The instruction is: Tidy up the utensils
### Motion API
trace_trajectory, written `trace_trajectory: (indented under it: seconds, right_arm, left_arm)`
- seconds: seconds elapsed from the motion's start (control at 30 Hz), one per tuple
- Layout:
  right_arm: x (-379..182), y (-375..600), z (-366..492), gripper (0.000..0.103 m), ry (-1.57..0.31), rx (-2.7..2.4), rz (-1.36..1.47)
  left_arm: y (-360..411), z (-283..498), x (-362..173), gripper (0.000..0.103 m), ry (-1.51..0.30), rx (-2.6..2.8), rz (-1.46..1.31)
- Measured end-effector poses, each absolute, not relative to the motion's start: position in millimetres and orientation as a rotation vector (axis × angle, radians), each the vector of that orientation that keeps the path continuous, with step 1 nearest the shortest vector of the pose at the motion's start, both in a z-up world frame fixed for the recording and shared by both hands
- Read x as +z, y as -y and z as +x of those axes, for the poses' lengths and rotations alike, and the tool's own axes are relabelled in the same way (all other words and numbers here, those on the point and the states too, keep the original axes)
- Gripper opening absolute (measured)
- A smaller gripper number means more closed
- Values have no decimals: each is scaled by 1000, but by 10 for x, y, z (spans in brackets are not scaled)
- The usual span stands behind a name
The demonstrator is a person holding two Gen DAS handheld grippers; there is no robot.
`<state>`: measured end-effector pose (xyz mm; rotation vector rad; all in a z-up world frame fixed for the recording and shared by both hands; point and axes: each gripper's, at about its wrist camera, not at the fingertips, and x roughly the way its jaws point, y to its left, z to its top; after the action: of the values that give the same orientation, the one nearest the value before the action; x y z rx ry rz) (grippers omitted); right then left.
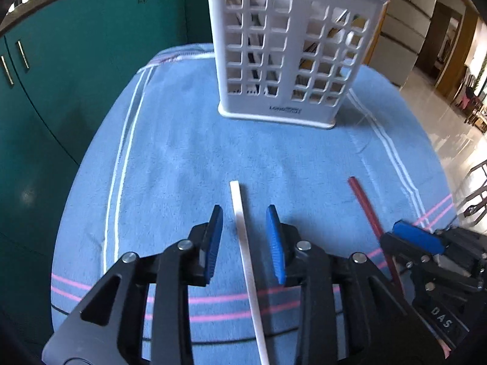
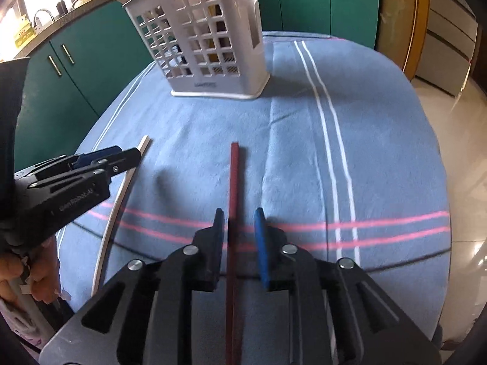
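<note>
A white chopstick (image 1: 243, 237) lies on the blue towel (image 1: 182, 158) between the fingers of my left gripper (image 1: 245, 213), which is open around it with gaps on both sides. A dark red chopstick (image 2: 235, 182) lies between the fingers of my right gripper (image 2: 240, 216), which is open with the stick close to the left pad. The white slotted utensil holder (image 1: 292, 48) stands upright at the far end of the towel, with utensils inside. It also shows in the right wrist view (image 2: 207, 42). The red chopstick (image 1: 369, 213) and right gripper (image 1: 417, 237) show at the left view's right side.
Green cabinets (image 1: 76, 60) stand to the left and behind the table. A shiny tiled floor (image 1: 441, 115) lies beyond the right edge. The towel (image 2: 304, 158) has white and pink stripes. The left gripper (image 2: 100, 158) and white chopstick (image 2: 121, 194) show at the right view's left.
</note>
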<state>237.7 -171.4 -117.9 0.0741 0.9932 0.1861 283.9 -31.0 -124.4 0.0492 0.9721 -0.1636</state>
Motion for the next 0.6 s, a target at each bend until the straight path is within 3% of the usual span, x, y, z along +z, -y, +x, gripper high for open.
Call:
trace_trajectory:
  seconds: [0.6]
  right_arm:
    - [-1220, 1481, 2926, 26, -1042, 152, -80]
  left_arm:
    - [377, 3089, -1317, 46, -1029, -154, 109]
